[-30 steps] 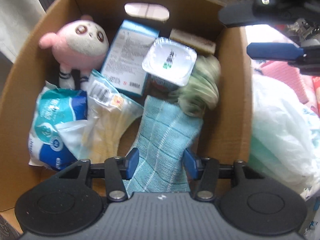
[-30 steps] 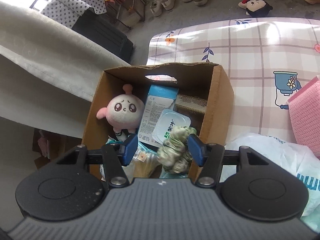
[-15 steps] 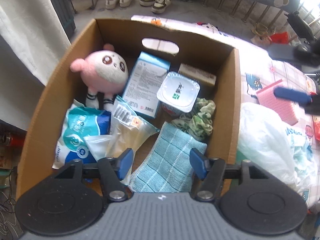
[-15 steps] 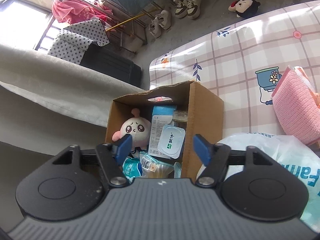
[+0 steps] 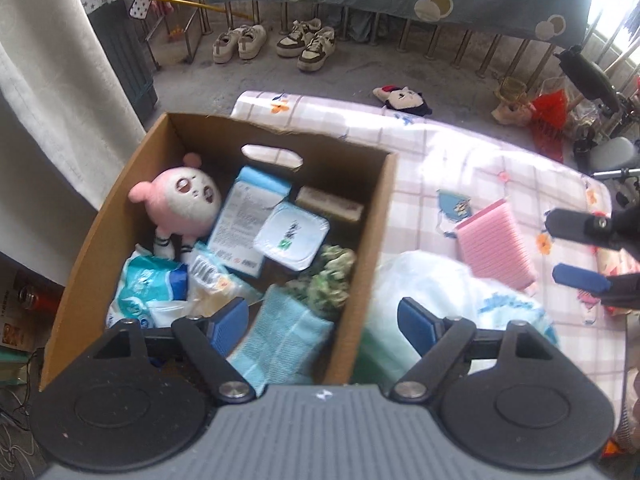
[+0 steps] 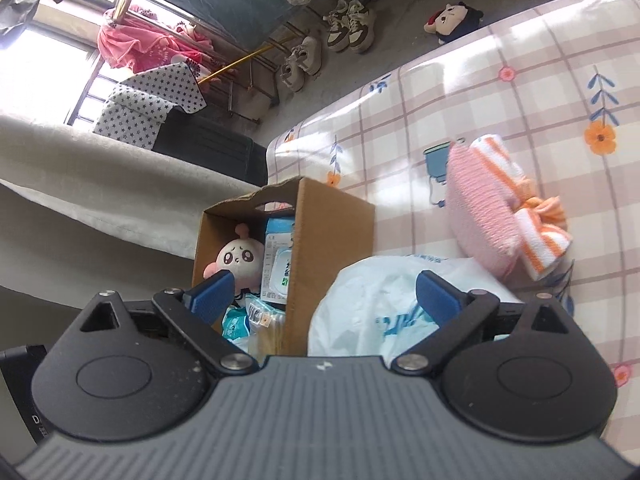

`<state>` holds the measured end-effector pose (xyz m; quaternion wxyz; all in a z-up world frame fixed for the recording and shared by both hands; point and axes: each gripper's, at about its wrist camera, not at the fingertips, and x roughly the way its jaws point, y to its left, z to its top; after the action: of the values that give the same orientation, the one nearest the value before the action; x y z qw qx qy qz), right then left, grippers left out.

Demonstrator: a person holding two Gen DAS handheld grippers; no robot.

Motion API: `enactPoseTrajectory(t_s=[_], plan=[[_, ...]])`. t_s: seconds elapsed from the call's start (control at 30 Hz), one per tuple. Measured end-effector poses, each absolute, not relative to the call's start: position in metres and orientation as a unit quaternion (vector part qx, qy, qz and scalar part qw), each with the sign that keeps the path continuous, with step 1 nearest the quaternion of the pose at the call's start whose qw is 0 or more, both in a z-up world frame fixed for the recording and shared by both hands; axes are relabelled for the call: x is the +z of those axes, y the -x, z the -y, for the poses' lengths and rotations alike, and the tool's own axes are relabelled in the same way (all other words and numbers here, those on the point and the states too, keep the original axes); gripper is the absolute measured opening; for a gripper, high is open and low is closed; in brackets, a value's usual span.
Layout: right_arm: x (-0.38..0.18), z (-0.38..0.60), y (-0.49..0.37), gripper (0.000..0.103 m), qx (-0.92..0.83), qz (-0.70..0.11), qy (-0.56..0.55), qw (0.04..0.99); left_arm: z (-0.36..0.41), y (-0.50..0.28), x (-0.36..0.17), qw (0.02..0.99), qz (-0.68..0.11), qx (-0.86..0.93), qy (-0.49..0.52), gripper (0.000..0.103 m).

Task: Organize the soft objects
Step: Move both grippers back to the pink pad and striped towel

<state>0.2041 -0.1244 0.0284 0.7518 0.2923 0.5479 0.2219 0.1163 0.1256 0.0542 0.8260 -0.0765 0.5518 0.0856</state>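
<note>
- Two claws, both empty: your left claw (image 5: pixel 324 320) and right claw (image 6: pixel 324 294) are still spreading their jaws, nothing between them.
- Since a second ago you've let go of the blue cloth (image 5: pixel 280 340) and green scrunchie (image 5: pixel 330 280); both now lie in the box (image 5: pixel 368 240) by the pink plush (image 5: pixel 180 200).
- Both claws have pulled back from the box.
- Left on the table: white bag (image 6: pixel 372 304), pink towel (image 6: pixel 480 216). Likely next picks.
</note>
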Motion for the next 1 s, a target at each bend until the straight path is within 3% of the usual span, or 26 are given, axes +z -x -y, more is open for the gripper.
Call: enactPoseTrajectory(t_s=[0.3, 0.63, 0.7, 0.83, 1.0], plan=[[0.016, 0.223, -0.222, 0.098, 0.187, -0.546, -0.283, 0.766, -0.061, -0.174, 0.060, 0.815, -0.568, 0.055, 0.099, 0.083], [-0.028, 0.266, -0.242, 0.095, 0.207, -0.571, -0.261, 0.750, 0.018, -0.253, 0.001, 0.773, -0.619, -0.003, 0.141, 0.082], [-0.037, 0.266, -0.246, 0.093, 0.213, -0.578, -0.249, 0.747, 0.033, -0.266, -0.018, 0.764, -0.634, -0.007, 0.118, 0.078], [-0.048, 0.265, -0.251, 0.091, 0.229, -0.585, -0.233, 0.742, 0.047, -0.279, -0.046, 0.745, -0.663, 0.012, 0.072, 0.056], [-0.056, 0.263, -0.258, 0.089, 0.242, -0.588, -0.226, 0.738, 0.041, -0.280, -0.054, 0.745, -0.664, 0.026, 0.059, 0.048]])
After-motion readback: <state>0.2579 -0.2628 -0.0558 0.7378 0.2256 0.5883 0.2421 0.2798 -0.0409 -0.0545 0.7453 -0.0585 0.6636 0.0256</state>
